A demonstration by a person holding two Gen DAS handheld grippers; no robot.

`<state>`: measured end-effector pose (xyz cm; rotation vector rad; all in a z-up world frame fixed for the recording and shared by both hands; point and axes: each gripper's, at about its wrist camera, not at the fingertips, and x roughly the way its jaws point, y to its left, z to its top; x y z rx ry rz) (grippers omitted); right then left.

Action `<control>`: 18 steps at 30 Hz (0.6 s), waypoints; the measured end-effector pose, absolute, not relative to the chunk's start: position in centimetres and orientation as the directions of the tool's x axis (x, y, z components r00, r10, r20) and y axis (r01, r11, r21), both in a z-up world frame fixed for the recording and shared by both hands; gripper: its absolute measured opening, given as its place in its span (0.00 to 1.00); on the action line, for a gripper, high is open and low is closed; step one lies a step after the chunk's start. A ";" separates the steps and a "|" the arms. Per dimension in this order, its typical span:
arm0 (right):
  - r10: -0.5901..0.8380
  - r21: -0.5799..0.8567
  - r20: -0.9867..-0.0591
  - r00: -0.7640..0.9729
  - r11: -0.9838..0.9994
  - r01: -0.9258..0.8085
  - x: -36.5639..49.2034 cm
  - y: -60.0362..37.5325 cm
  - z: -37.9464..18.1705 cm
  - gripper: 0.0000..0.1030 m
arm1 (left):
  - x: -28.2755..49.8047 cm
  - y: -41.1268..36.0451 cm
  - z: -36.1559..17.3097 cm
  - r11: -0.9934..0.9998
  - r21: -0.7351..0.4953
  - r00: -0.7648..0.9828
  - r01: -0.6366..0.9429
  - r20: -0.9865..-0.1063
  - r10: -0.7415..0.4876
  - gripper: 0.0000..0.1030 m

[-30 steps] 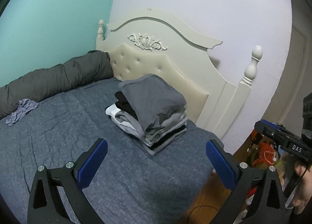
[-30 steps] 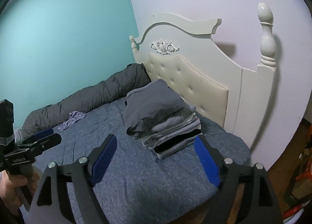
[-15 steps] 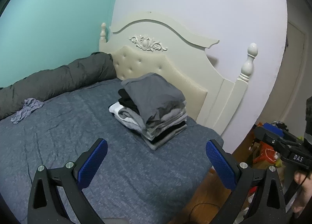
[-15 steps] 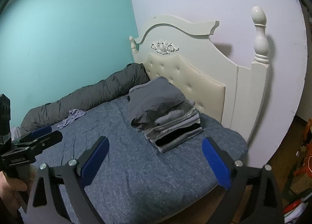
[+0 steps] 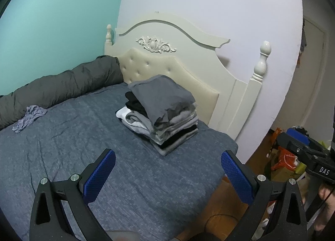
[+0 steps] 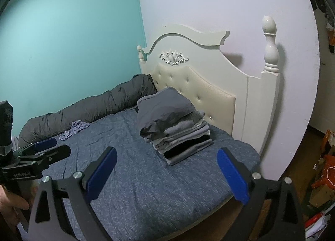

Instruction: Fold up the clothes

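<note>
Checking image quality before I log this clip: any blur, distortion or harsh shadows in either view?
Left wrist view: sharp, headboard bowed by the fisheye, dark corners. Right wrist view: slightly softer, bedpost throws a hard shadow on the wall; clothes stack is clear.

Heathered blue bedcover (image 5: 62,157), cream headboard (image 5: 167,37), teal wall (image 5: 52,21), grey-black-white folded stack (image 5: 165,113).

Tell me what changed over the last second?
Both claws backed away from the clothes stack, so it looks smaller. The right claw opened wider and holds nothing; the left claw stayed open and empty. The stack and the crumpled cloth stayed put.
</note>
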<state>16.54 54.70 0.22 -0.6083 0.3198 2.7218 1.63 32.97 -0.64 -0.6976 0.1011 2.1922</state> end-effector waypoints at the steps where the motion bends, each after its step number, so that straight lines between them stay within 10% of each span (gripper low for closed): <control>1: 0.273 0.140 -0.445 -0.853 -0.920 -0.367 16.6 54.6 0.2 0.94 | 1.8 32.9 -0.7 -0.664 -0.155 -0.515 -0.732 -0.513 0.687 1.00; 18: 0.287 0.133 -0.447 -0.847 -0.915 -0.380 17.1 53.8 0.0 0.96 | 2.5 32.0 -0.4 -0.672 -0.155 -0.531 -0.724 -0.497 0.686 1.00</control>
